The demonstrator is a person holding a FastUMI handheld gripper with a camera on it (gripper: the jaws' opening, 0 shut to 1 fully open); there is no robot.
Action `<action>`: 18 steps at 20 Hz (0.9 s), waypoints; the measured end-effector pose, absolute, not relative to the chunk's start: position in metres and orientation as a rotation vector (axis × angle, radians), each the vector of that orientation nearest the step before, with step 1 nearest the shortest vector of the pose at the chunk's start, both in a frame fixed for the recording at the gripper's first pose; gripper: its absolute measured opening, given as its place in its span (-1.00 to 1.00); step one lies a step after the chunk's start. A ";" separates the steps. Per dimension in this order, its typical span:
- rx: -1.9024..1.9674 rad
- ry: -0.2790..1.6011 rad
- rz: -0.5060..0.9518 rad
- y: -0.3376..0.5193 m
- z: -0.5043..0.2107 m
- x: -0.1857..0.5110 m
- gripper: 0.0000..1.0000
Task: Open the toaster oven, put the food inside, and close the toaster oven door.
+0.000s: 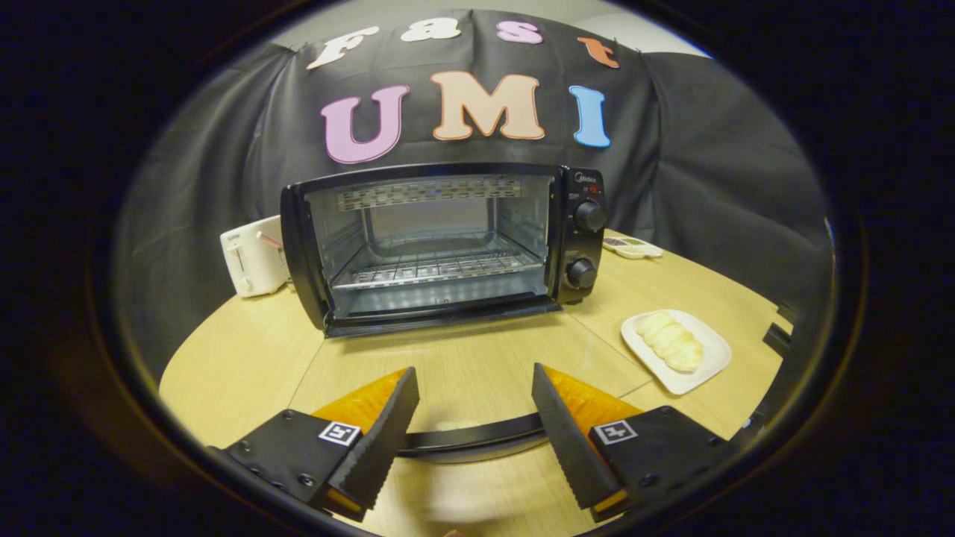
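At lower centre, the hand-held gripper (471,395) hung released, empty. Mid-frame, the black toaster oven (444,246) stood open; pale food on a white plate (675,341) waited right, needing grasping next.

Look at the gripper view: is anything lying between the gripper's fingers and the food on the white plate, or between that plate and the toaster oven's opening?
Nothing visible does. The gripper is open and holds nothing; bare table lies between it and the food on the plate. The toaster oven looks open, its rack bare.
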State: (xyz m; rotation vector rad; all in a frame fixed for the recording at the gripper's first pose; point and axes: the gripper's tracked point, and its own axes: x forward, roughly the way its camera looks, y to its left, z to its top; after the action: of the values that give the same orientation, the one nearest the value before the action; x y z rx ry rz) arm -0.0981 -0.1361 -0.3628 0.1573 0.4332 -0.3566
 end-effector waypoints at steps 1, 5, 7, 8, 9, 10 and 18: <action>0.157 0.434 -0.355 -0.137 -0.362 -0.097 0.95; 0.138 0.453 -0.356 -0.137 -0.356 -0.096 0.95; 0.085 0.469 -0.373 -0.143 -0.348 -0.097 0.94; 0.052 0.467 -0.384 -0.149 -0.342 -0.099 0.94; 0.028 0.454 -0.395 -0.156 -0.334 -0.100 0.94; 0.016 0.437 -0.403 -0.164 -0.325 -0.100 0.94; 0.032 0.432 -0.608 -0.278 -0.321 -0.130 0.94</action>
State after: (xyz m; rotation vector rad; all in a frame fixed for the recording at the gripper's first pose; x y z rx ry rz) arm -0.1297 -0.2778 -0.3212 0.0325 0.4316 -0.6080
